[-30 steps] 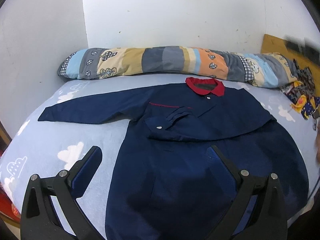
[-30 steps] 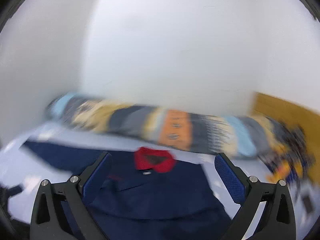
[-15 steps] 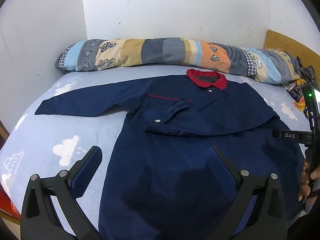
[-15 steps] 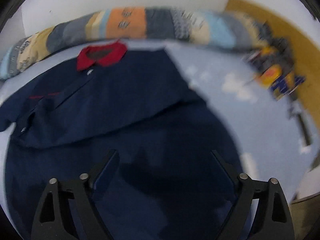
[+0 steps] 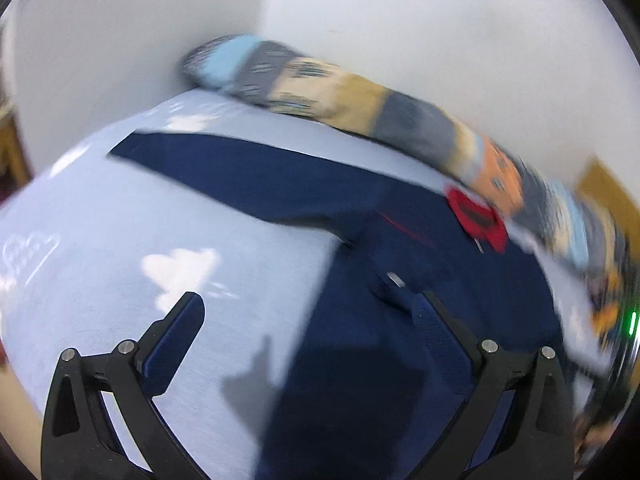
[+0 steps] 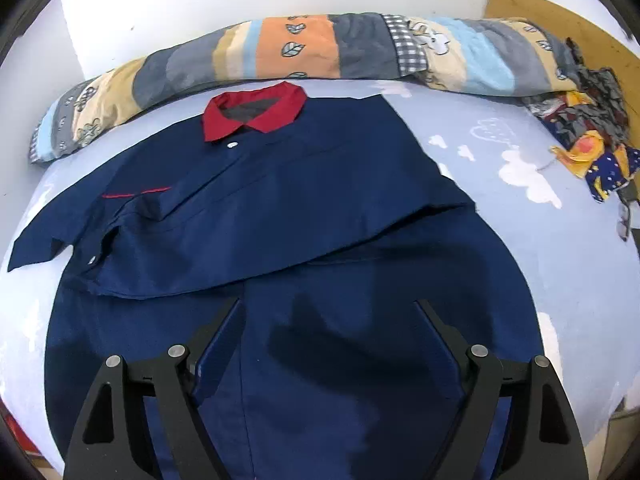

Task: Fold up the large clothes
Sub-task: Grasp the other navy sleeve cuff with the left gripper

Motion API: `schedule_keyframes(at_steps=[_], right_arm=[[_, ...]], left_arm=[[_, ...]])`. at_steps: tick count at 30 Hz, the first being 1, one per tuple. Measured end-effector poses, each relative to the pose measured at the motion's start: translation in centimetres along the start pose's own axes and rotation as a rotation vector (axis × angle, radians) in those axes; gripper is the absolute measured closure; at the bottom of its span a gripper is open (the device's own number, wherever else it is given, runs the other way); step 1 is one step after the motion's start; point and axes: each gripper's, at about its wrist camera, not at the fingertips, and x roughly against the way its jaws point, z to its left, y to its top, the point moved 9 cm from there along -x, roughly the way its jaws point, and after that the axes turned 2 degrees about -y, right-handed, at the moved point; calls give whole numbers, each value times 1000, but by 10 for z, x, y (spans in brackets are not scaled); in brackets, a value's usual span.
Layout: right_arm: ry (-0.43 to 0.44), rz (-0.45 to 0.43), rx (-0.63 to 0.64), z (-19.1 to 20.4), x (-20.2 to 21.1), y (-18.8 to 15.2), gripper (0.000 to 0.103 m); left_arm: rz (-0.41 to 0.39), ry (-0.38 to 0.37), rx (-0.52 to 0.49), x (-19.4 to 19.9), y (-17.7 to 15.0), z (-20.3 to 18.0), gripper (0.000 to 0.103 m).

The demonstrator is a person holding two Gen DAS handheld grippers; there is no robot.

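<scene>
Blurred navy garment [image 5: 400, 240] lies on the bed [image 5: 100, 240], sleeve [image 5: 224, 168] outstretched.

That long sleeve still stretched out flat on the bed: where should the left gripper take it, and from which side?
Probably at the cuff end of the outstretched sleeve, coming from the bare sheet beyond it. That end lies flat and free, so the open left gripper can pinch the edge and carry it across the navy garment.

Left wrist view motion-blurred; coat [image 6: 320, 240] hem cut off by btm edge.
</scene>
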Motion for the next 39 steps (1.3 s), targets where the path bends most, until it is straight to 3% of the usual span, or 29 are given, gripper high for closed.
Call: schedule_keyframes(at_steps=[3,7,11,13,14,15,17,24,29,31,39], right_arm=[[25,-7,39,7,3,1,20],[55,-53,74,17,16,5,20],[92,-58,73,20,22,5,20],[91,-68,86,20,24,7,20],[82,-76,94,20,24,9,20],[71,-85,96,19,25,10,20],[72,-88,102,21,24,11,20],[62,-76,123,27,13,11,20],[71,-82,121,31,10,11,20],[58,-92,114,29,8,13,20],[38,-124,48,12,17,23,20]], left_arm=[[51,-61,192,-17,27,57,0],[53,-43,374,-50,69,142,0],[83,-64,543,-100,93,204,2],[85,-70,617,-126,104,229,24],[89,-67,647,-136,107,239,43],[87,-69,685,-148,109,249,56],[72,-91,738,-165,114,262,56],[-15,-191,816,-219,133,286,56],[-164,-211,856,-242,151,302,58],[-165,-234,836,-247,158,296,99],[-207,-299,634,-186,200,232,102]])
